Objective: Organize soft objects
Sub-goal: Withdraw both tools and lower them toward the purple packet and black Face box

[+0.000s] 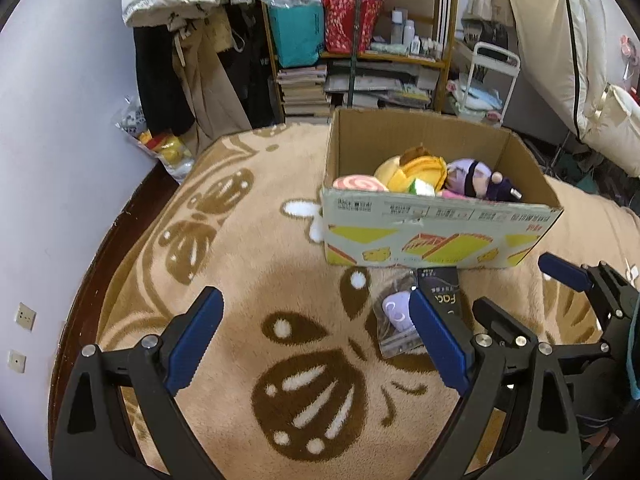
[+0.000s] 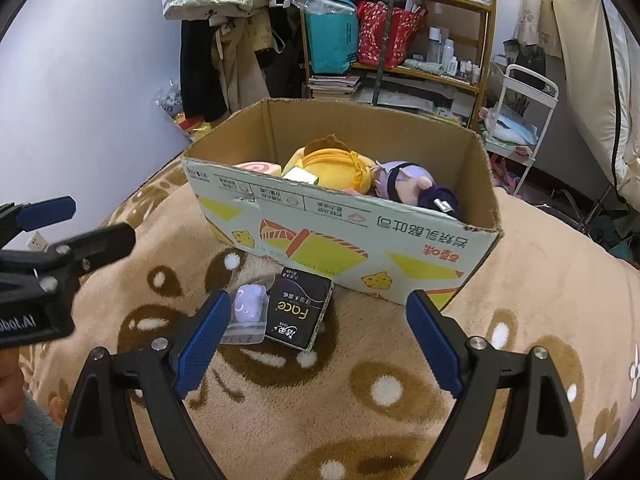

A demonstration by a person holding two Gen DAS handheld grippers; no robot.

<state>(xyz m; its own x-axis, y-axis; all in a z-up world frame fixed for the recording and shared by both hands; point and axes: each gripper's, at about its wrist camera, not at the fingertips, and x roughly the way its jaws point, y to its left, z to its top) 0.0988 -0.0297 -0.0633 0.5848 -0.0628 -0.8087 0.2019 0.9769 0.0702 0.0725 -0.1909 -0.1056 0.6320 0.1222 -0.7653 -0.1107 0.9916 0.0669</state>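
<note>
L gripper [image 1: 316, 332] spread wide, nothing between its blue pads, hovering over the tan blanket [image 1: 240, 264] w/ brown pattern. From the left wrist cam, the clear bag w/ small lilac plush [image 1: 396, 312] lies at approx 1 o'clock, partly hidden behind the gripper's right-hand pad; black tissue pack [image 1: 440, 280] just beside it, touching the bag's far-right edge. Cardboard box [image 1: 432, 236] further out at 1 o'clock, near wall right behind the pack. In the box, L to R: pink swirl plush [image 1: 360, 183], yellow plush [image 1: 412, 172], purple doll [image 1: 476, 180]. R gripper [image 2: 316, 328] also wide apart, empty, to the right of the L one. From the right wrist cam, bag w/ plush [image 2: 248, 308] sits at 11 o'clock, just past the left-hand pad; pack [image 2: 298, 312] near 12, lying between the fingertips' line and the box [image 2: 352, 248].
</note>
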